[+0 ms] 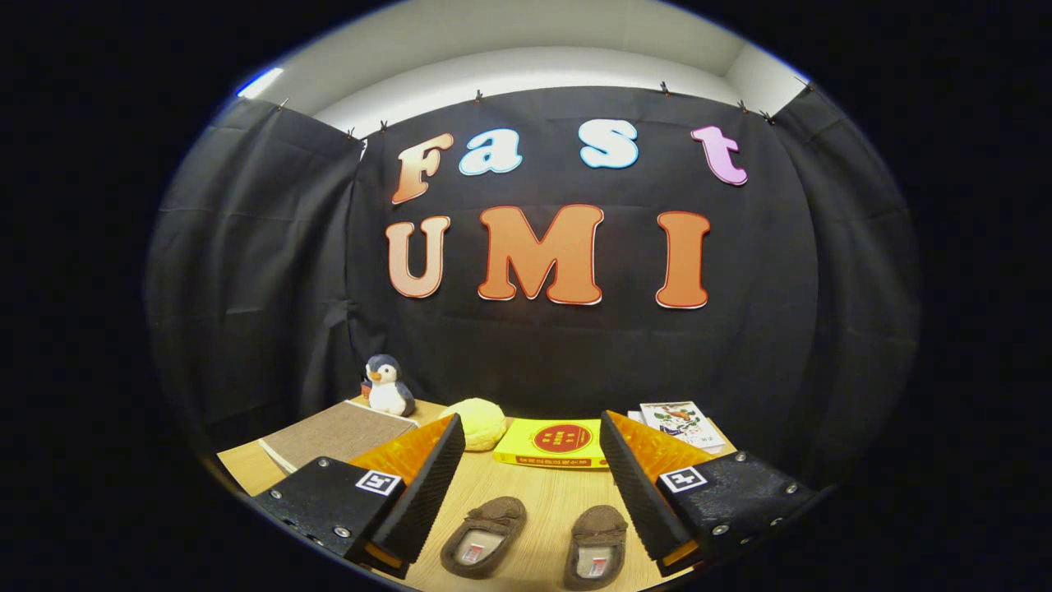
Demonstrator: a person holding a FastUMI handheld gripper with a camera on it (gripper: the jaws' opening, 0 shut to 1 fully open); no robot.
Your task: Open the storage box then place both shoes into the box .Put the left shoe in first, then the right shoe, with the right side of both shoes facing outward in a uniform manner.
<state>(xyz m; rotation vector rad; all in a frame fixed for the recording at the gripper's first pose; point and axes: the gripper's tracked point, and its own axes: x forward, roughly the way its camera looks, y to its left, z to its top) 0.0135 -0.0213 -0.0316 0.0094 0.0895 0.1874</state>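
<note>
Your jaws (532,485) are spread wide with nothing held between them. Two brown shoes lie on the wooden worktop (542,493) in the gap between the jaws, close below them: the left-hand shoe (483,535) angled slightly, the right-hand shoe (597,546) beside it, the two apart. Beyond the jaws, toward the worktop's far edge, you have a yellow box (557,442), a yellow plush ball (477,422), a toy penguin (387,385), a brown mat (337,432) and a picture booklet (680,421).

shoes (483,535) — fuzzy suede | table (542,493) — matt wood | penguin (387,386) — plush
</note>
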